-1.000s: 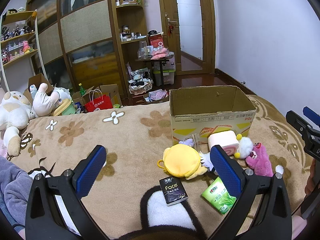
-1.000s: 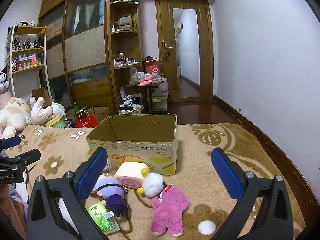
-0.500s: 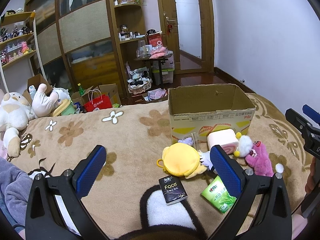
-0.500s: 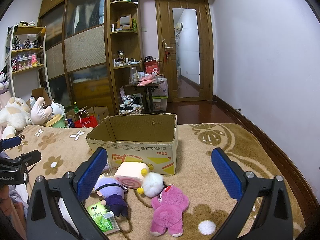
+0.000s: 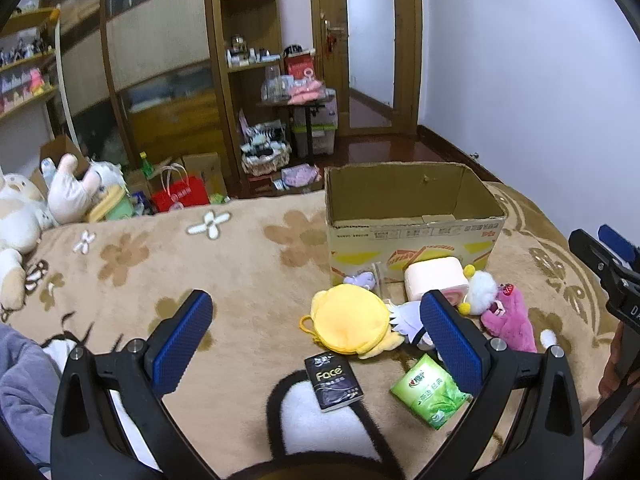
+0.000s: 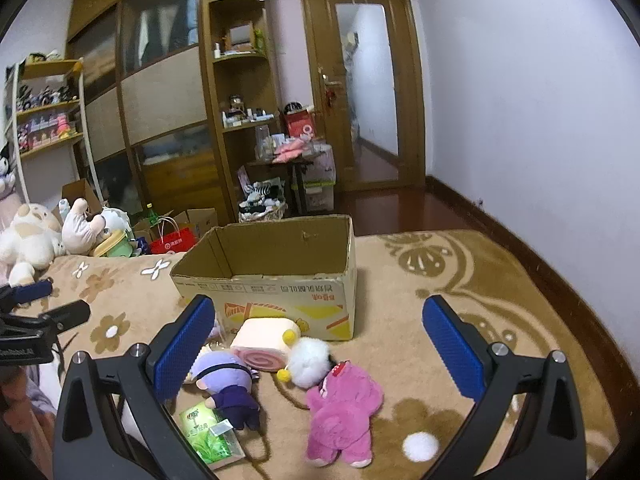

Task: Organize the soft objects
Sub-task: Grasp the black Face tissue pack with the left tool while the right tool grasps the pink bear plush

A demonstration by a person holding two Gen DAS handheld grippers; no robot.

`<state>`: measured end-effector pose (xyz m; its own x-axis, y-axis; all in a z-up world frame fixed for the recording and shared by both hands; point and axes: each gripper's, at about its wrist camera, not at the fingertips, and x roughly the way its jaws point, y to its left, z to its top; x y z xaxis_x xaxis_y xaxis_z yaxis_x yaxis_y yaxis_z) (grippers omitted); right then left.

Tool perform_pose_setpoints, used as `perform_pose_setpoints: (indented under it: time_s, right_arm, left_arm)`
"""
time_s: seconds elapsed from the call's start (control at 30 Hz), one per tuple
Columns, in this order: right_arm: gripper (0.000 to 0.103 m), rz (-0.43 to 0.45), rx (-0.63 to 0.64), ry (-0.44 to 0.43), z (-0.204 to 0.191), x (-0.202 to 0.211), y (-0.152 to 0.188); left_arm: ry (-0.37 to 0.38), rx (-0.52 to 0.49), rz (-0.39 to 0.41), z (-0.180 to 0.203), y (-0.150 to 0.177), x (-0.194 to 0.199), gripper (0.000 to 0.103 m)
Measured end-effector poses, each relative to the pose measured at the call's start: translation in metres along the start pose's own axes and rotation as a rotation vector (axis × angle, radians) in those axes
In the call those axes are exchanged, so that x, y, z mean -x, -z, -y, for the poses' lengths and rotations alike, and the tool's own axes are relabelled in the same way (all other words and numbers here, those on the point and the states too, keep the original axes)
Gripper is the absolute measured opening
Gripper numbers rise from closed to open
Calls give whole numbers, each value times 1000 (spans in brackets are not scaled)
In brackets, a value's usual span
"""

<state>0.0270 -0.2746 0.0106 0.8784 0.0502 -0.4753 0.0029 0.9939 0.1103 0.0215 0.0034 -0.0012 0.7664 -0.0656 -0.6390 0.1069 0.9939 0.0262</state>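
Both our grippers, left gripper [image 5: 316, 322] and right gripper [image 6: 318, 330], spread wide, empty. Plush toys lie before cardboard box [image 6: 280, 288]. We'd take pink bear [image 6: 342, 408] by its body, drop it well inside box.

Door: I saw a brown wooden door [image 6: 362, 92] at the back, with a long glass pane.
Shelves: tall brown shelves [image 6: 240, 92] stood left of it, full of small things.
Red bag: a red bag [image 5: 181, 198] sat on the floor.
Wall: the white wall [image 6: 520, 92] was on the right.
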Motion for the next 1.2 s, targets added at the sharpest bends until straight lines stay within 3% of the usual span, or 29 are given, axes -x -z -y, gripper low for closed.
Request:
perform_pose_setpoints:
  time_s: [0.17,0.43,0.63,1.2]
  right_arm:
    - [103,-40,-30,5,3,-10,0]
    - [103,-190,-68,27,13,-50,6]
    - [103,-256,-97,21,21,-73,11]
    - [103,-536,-188,-15,38,-128,50]
  left_arm:
    - [7,-4,-46,3,-4,-23,102]
    - [31,-6,-167,6,-6,-60,102]
    - [40,10,-233,7,-7,-82,102]
    - [106,45,-544,9,26,-134,102]
